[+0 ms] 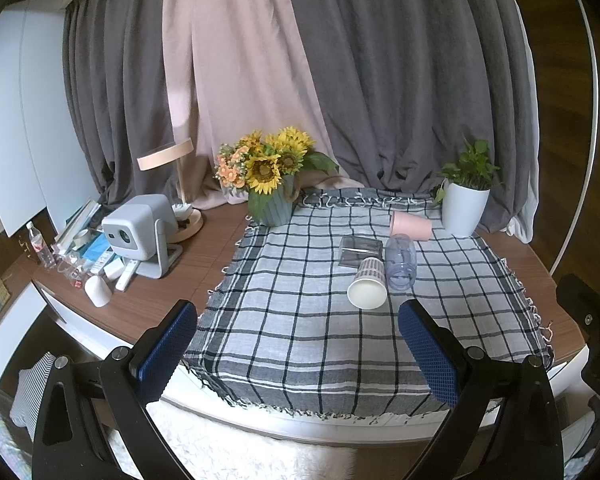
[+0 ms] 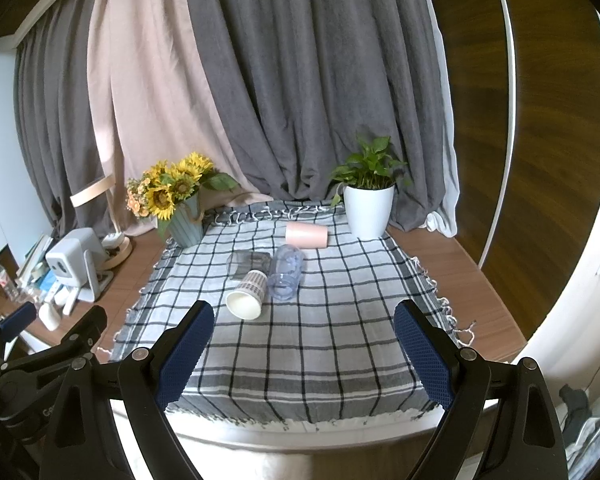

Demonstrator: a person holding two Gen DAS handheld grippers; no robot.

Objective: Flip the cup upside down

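Several cups lie on their sides on the checked cloth (image 1: 300, 320): a white paper cup with a patterned wall (image 1: 367, 283) (image 2: 247, 295), mouth toward me; a clear plastic cup (image 1: 400, 261) (image 2: 286, 272) touching it on the right; a pink cup (image 1: 411, 226) (image 2: 306, 235) farther back; and a dark clear cup (image 1: 358, 251) (image 2: 249, 263) behind the paper cup. My left gripper (image 1: 298, 354) is open and empty, above the cloth's near edge. My right gripper (image 2: 304, 354) is open and empty, also near the front edge. Both are well short of the cups.
A sunflower vase (image 1: 274, 204) stands at the cloth's back left, a white potted plant (image 1: 464, 206) at the back right. A projector (image 1: 140, 232), lamp (image 1: 168, 156), bottle (image 1: 40, 246) and small items crowd the left of the wooden table (image 1: 204, 256). Curtains hang behind.
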